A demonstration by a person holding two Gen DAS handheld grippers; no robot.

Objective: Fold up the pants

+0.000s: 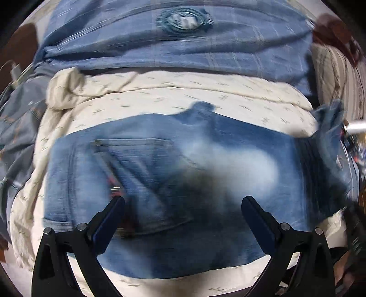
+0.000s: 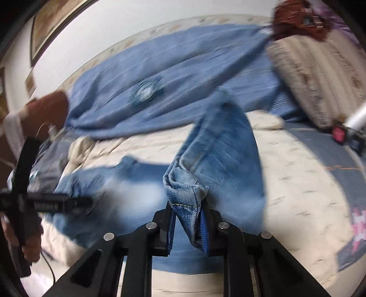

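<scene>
Blue jeans (image 1: 160, 171) lie on a cream quilt (image 1: 160, 96) on a bed, back pocket up. My left gripper (image 1: 183, 201) hovers just above the seat of the jeans, open wide, with nothing between its fingers. In the right wrist view my right gripper (image 2: 186, 212) is shut on the stitched hem of one jeans leg (image 2: 224, 146), which is lifted off the bed and hangs in a fold. The rest of the jeans (image 2: 103, 182) lies flat to the left. The left gripper's body (image 2: 45, 202) shows there, held in a hand, its fingers blurred.
A blue blanket (image 1: 183, 52) with a round emblem (image 1: 183, 20) covers the far part of the bed. A striped pillow (image 2: 320, 75) and a red-brown cloth (image 2: 295, 20) are at the right. A white charger and cable (image 1: 16, 70) lie at the left edge.
</scene>
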